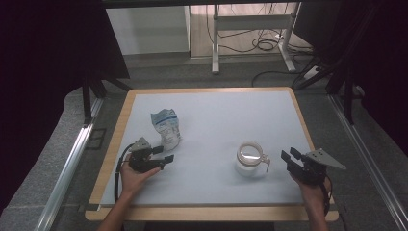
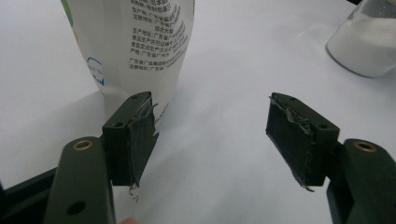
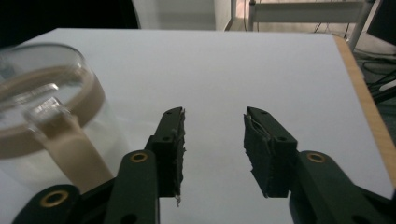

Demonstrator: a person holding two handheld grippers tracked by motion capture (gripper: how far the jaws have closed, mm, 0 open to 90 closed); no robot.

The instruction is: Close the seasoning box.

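— How far along are you?

— Barely begun. My left tool (image 1: 161,157) is spread and holds nothing, just short of the pouch (image 1: 166,126) standing near the bench's (image 1: 216,103) left edge. My right tool (image 1: 291,156) is spread too, beside the jar (image 1: 249,157).

— What's left?

— Probably everything: neither is gripped yet.
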